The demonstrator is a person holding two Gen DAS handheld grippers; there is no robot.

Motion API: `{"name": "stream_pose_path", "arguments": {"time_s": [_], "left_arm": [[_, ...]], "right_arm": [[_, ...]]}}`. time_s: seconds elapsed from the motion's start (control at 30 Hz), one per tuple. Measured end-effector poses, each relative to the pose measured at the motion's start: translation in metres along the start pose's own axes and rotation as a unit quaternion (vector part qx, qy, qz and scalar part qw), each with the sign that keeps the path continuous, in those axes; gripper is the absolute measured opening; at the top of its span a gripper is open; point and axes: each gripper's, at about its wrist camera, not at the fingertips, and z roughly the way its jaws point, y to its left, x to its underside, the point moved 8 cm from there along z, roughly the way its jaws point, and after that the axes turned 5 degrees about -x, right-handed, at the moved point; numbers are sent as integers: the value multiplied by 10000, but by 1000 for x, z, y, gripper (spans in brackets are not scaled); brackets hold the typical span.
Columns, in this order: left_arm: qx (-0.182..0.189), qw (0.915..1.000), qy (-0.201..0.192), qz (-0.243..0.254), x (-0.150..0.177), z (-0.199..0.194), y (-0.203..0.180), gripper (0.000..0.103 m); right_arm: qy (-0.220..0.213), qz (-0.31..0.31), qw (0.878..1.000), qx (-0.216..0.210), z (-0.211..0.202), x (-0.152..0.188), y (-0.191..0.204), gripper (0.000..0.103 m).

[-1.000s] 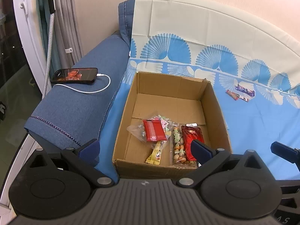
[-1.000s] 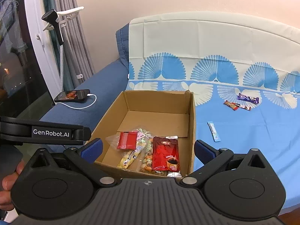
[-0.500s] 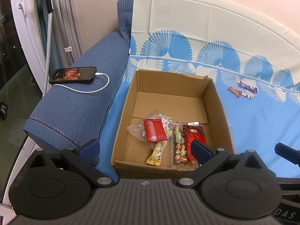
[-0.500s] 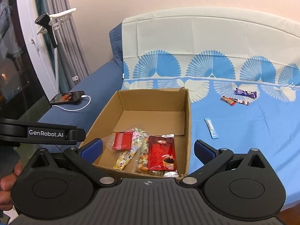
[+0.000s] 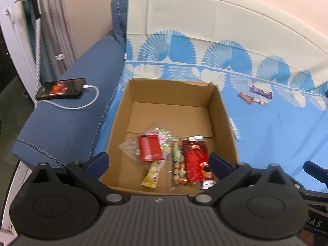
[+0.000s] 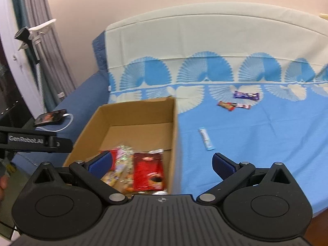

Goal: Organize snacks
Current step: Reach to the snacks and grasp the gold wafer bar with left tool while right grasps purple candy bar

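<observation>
While both grippers are hanging wide open and empty, the snacks are lying partly boxed, partly loose.
Directly ahead of the left gripper (image 5: 158,161), the cardboard box (image 5: 224,112) is holding a red pouch (image 5: 196,160) and other packets; ahead and right of the right gripper (image 6: 162,163), a blue stick packet (image 6: 206,139), a purple bar (image 6: 246,95) and what is probably a red bar (image 6: 227,105) are lying on the blue sheet (image 6: 266,135).

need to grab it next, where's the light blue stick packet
In the right wrist view the light blue stick packet lies on the blue sheet, just right of the cardboard box.
</observation>
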Motion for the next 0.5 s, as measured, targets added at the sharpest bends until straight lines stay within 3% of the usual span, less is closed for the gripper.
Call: {"name": "stream_pose_path", "arguments": {"time_s": [0.3, 0.5], "left_arm": [[419, 9988, 105, 242, -23, 9, -55, 103], [614, 9969, 111, 473, -55, 21, -107, 103]], "right_arm": [[-176, 221, 9980, 570, -11, -12, -65, 103], [-351, 289, 9932, 1076, -19, -30, -131, 103]]}}
